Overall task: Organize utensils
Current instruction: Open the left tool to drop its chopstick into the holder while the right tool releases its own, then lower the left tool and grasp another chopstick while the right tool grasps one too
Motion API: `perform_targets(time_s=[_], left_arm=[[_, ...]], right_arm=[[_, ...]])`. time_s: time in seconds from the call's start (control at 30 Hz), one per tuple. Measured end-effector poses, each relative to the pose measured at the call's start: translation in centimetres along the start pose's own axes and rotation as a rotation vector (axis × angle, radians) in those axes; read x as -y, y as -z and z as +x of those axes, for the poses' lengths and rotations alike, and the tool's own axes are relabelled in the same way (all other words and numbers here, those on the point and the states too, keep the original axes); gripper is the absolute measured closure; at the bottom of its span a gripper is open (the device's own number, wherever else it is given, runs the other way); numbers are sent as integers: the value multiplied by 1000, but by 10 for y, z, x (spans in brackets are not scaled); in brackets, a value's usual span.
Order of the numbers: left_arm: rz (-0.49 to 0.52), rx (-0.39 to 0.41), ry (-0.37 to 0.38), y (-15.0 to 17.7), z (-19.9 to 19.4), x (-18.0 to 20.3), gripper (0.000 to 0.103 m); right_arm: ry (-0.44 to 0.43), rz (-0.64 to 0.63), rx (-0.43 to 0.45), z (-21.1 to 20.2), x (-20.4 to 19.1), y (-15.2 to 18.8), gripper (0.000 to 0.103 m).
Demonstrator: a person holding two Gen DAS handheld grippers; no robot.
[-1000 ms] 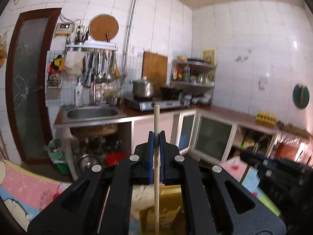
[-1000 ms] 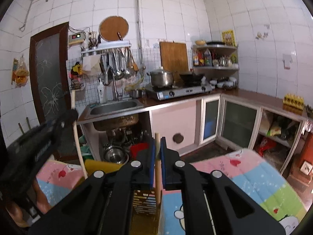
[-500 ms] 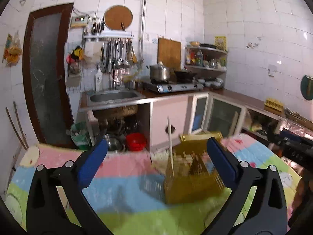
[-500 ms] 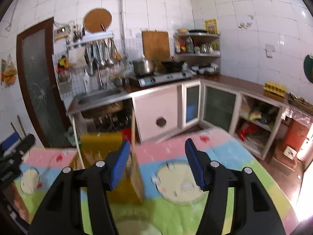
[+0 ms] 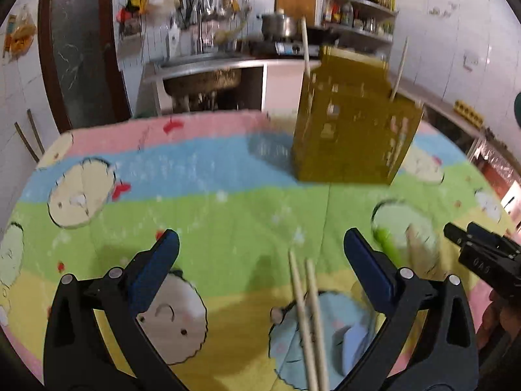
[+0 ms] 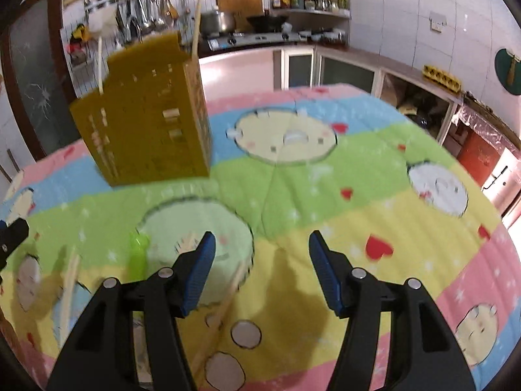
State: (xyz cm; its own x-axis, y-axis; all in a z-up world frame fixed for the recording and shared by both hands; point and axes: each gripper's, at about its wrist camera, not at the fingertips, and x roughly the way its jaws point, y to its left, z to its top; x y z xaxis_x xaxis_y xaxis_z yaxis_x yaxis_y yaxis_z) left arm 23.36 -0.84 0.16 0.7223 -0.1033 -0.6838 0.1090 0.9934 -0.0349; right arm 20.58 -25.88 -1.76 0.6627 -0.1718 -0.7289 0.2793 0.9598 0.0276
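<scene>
A yellow slotted utensil holder [image 5: 351, 130] stands on the patterned cloth, with two wooden chopsticks [image 5: 304, 49] sticking up from it; it also shows in the right wrist view [image 6: 146, 123]. My left gripper [image 5: 260, 260] is open and empty, low over the cloth, with two loose chopsticks [image 5: 307, 319] lying between its fingers. My right gripper [image 6: 260, 260] is open and empty. A chopstick [image 6: 221, 312] lies by its left finger, another chopstick [image 6: 68, 290] and a green utensil [image 6: 138, 257] lie further left. The green utensil is blurred in the left wrist view [image 5: 387, 244].
The table carries a pastel cartoon cloth [image 5: 195, 202]. The right gripper's body [image 5: 485, 260] shows at the right edge of the left wrist view. Behind are a sink [image 5: 202, 65], a stove with a pot [image 6: 218, 22] and cabinets [image 6: 325, 68].
Both grippers went from shut on a chopstick over the holder to open, leaving the chopsticks standing in it. Both then pulled back and tilted down towards the cloth.
</scene>
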Motion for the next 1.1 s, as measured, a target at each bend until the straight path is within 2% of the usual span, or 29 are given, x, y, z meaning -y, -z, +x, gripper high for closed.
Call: perform_targets(time_s=[0.23, 0.3, 0.4, 0.67, 0.83, 1.03, 1.1], left_arm=[[-37, -97, 4, 22, 29, -6, 7], [-23, -128, -7, 27, 36, -4, 14], [-17, -160, -9, 30, 44, -4, 16], [12, -169, -18, 35, 46, 3, 16], [12, -172, -25, 35, 47, 2, 18], [15, -169, -18, 35, 45, 4, 28], [18, -170, -9, 34, 44, 6, 38]], right_arm=[[20, -6, -31, 13, -4, 13, 44], [12, -1, -41, 15, -4, 15, 44], [11, -7, -28, 12, -7, 16, 44], [15, -16, -41, 15, -9, 18, 43], [46, -41, -50, 14, -15, 20, 43], [67, -39, -74, 14, -19, 20, 44], [69, -36, -88, 16, -22, 19, 46]])
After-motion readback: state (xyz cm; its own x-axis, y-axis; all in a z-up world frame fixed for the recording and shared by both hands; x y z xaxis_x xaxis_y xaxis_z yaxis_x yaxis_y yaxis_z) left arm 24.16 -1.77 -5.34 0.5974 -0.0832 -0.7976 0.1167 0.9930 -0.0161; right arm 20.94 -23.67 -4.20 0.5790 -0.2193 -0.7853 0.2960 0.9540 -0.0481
